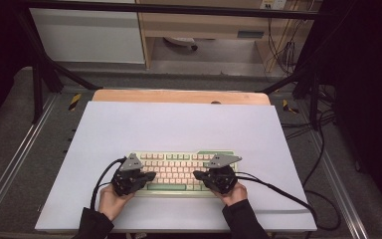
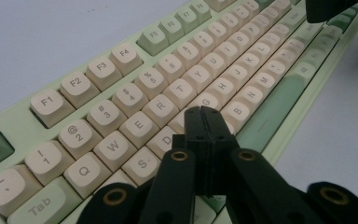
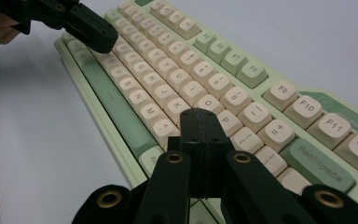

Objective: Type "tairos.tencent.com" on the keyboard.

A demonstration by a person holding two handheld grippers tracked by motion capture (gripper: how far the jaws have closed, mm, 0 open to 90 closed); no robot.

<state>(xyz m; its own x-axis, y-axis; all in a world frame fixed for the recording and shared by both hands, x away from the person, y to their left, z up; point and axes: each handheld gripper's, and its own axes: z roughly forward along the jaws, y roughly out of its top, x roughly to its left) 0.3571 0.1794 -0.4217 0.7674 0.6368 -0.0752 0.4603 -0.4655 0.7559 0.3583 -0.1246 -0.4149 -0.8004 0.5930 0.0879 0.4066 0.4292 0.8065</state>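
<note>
A pale green keyboard [image 1: 176,172] with cream keys lies on the white table near the front edge. My left gripper [image 1: 150,176] hovers over its left half, jaws pressed together with nothing between them. In the left gripper view that gripper [image 2: 201,109] has its tips over the keys around F and G on the keyboard [image 2: 121,112]. My right gripper [image 1: 197,175] is over the right half, also shut and empty. In the right gripper view the right gripper [image 3: 199,112] has its tips above the keys near L and the keyboard [image 3: 191,79]; the left gripper [image 3: 88,28] shows at the top left.
The white sheet [image 1: 179,129] covers a wooden table [image 1: 179,95]. Black cables [image 1: 278,191] trail from both grippers across the sheet toward the front. Metal frame rails [image 1: 10,164] and loose floor cables [image 1: 323,149] flank the table.
</note>
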